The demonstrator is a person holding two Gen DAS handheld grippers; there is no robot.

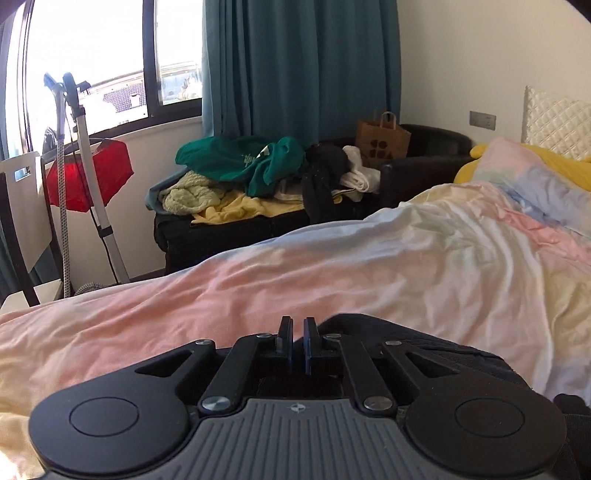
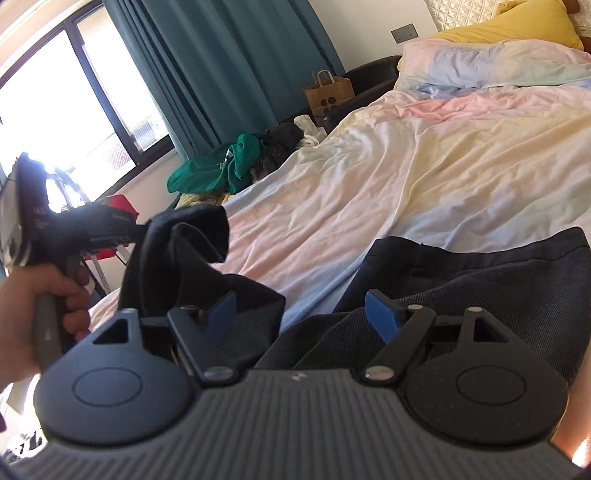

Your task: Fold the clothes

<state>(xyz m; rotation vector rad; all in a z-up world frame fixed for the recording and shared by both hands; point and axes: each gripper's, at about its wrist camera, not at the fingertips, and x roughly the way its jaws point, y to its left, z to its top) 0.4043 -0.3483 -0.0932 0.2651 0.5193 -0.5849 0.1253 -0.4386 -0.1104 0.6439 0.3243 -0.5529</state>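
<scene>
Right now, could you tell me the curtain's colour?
Teal curtain, clearest in the left wrist view.

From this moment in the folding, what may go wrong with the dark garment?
1. The left claw lifts only one corner of the dark navy fabric garment, so this corner may slip out.
2. The right claw is open and holds nothing, so the raised cloth may sag and fold unevenly.
3. The wrinkled pastel bed cover below may crease the fold.

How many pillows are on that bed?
2. A pastel tie-dye pillow lies at the head of the bed, and a yellow pillow sits behind it against the white quilted headboard. More could be hidden out of frame.
</scene>
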